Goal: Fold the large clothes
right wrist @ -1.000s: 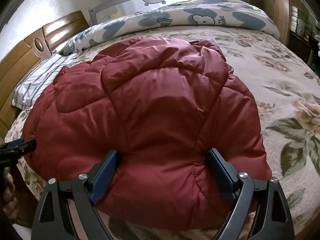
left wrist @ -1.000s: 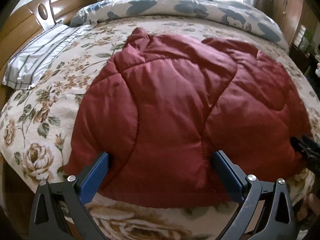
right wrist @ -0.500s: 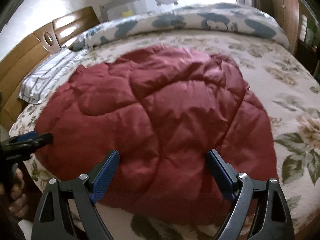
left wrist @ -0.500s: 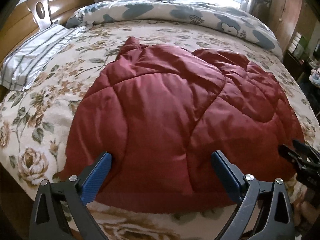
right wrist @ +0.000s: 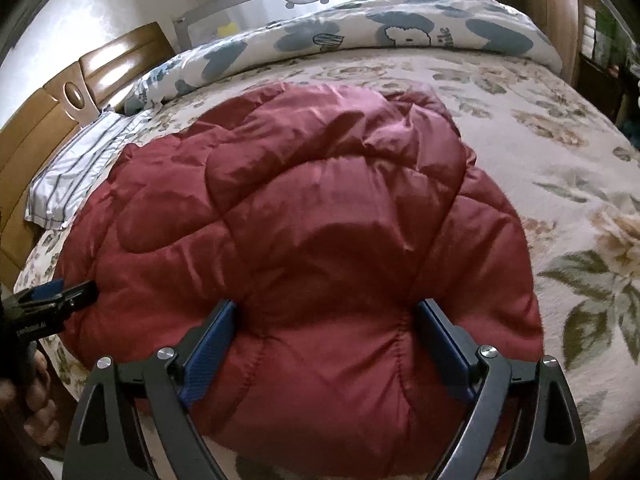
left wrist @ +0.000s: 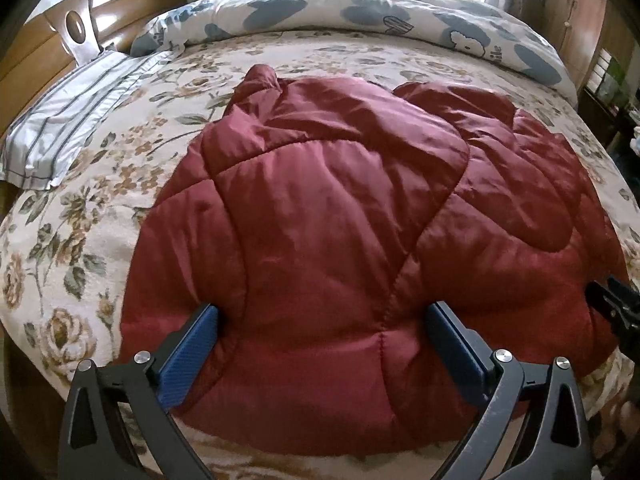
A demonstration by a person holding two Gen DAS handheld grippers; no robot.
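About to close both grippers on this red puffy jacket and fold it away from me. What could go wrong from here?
1. The left gripper and right gripper stand wide open around thick padding on the red quilted jacket; they may pinch only the slick top layer, which could slip out.
2. The far part of the jacket is bunched, so a fold may trap lumps.
3. The near hem sits close to the edge of the floral bedspread; a tug toward you may drag it off.

A wide bed covered by a cream floral bedspread point(left wrist: 120, 184) carries a puffy dark-red quilted jacket point(left wrist: 340, 240) spread near its front edge, a striped white pillow point(left wrist: 72, 120) by the wooden headboard point(left wrist: 48, 40), and a rolled blue-patterned white duvet point(left wrist: 360, 16) along the far side.
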